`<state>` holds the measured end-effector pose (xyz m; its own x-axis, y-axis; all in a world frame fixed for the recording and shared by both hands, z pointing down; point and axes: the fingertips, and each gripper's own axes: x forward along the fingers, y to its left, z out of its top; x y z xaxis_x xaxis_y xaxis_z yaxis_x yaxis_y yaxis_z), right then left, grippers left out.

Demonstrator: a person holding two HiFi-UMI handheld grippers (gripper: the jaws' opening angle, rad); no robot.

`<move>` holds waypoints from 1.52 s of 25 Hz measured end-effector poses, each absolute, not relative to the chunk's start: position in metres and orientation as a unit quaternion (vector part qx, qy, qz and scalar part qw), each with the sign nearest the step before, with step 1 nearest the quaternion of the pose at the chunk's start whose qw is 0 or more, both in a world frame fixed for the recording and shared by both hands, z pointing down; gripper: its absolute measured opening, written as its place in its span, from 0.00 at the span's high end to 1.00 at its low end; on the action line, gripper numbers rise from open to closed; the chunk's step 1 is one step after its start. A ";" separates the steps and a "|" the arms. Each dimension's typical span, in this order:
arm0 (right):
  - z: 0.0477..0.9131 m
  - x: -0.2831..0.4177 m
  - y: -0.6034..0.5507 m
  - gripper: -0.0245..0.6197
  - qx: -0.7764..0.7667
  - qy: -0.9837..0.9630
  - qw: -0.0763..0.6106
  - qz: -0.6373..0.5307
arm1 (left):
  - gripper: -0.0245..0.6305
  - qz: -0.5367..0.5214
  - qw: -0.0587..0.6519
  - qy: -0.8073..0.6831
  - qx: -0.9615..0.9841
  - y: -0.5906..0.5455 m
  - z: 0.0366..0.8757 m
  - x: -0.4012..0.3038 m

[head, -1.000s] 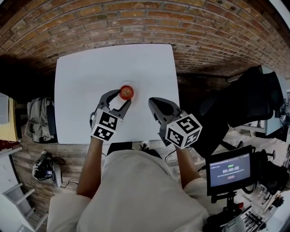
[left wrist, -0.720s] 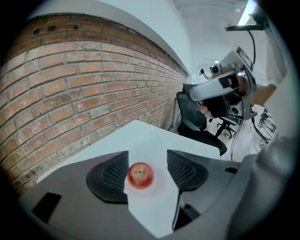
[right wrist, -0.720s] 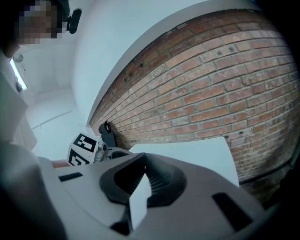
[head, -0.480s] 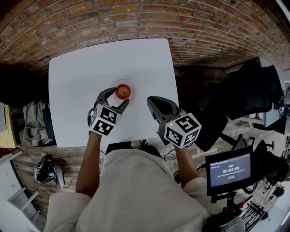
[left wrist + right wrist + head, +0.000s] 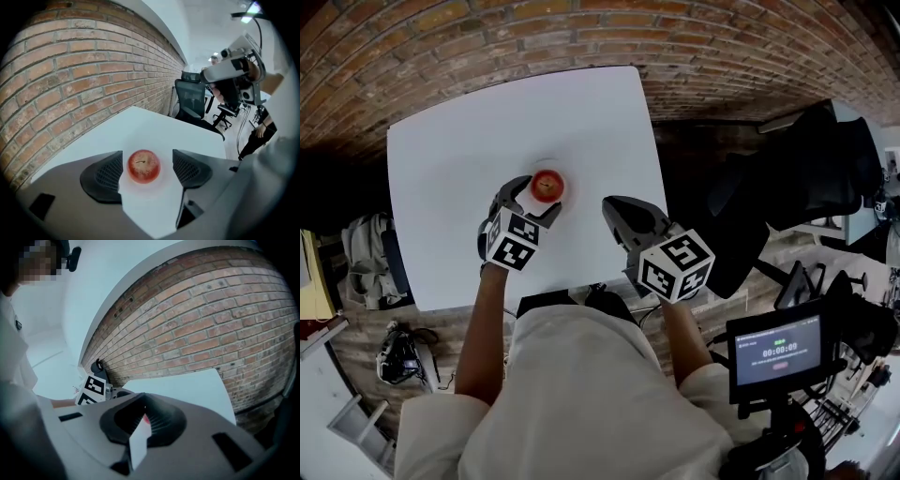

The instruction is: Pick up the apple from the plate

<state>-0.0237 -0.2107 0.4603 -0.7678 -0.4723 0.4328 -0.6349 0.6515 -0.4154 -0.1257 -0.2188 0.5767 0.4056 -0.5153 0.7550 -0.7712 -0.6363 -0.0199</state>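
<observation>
My L gripper (image 5: 147, 158) jaws have just been opening, now wide apart w/ apple (image 5: 143, 166) between, untouched. R gripper (image 5: 139, 422) jaws together, empty.

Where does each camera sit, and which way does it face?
Head view: on the person's head, steeply down at table, apple, left gripper, right gripper; forearms, torso show.
Left gripper view: on that gripper, along its open jaws, just been opening, at the apple between them.
Right gripper view: on that gripper, past its shut jaws toward the brick wall.
Shared: the apple, in head and left gripper views.
</observation>
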 end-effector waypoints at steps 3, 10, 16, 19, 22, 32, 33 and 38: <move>0.465 -0.024 -0.209 0.96 0.309 -0.895 0.148 0.286 | 0.47 0.385 0.174 -0.389 0.819 -0.220 0.586 -0.127; 0.478 -0.028 -0.203 0.96 0.307 -0.891 0.158 0.296 | 0.42 0.408 0.194 -0.371 0.811 -0.220 0.613 -0.128; 0.484 -0.023 -0.203 0.96 0.310 -0.885 0.164 0.305 | 0.41 0.420 0.204 -0.372 0.802 -0.226 0.631 -0.126; 0.487 -0.019 -0.205 0.96 0.315 -0.882 0.164 0.309 | 0.41 0.425 0.209 -0.368 0.800 -0.228 0.639 -0.125; 0.488 -0.016 -0.208 0.96 0.319 -0.880 0.163 0.312 | 0.41 0.428 0.215 -0.364 0.798 -0.230 0.644 -0.124; 0.493 -0.011 -0.212 0.96 0.325 -0.876 0.164 0.317 | 0.35 0.439 0.218 -0.357 0.795 -0.233 0.655 -0.124; 0.494 -0.011 -0.213 0.96 0.325 -0.876 0.164 0.317 | 0.35 0.440 0.217 -0.358 0.794 -0.234 0.656 -0.124; 0.496 -0.010 -0.213 0.96 0.324 -0.875 0.166 0.319 | 0.35 0.446 0.219 -0.358 0.790 -0.235 0.660 -0.125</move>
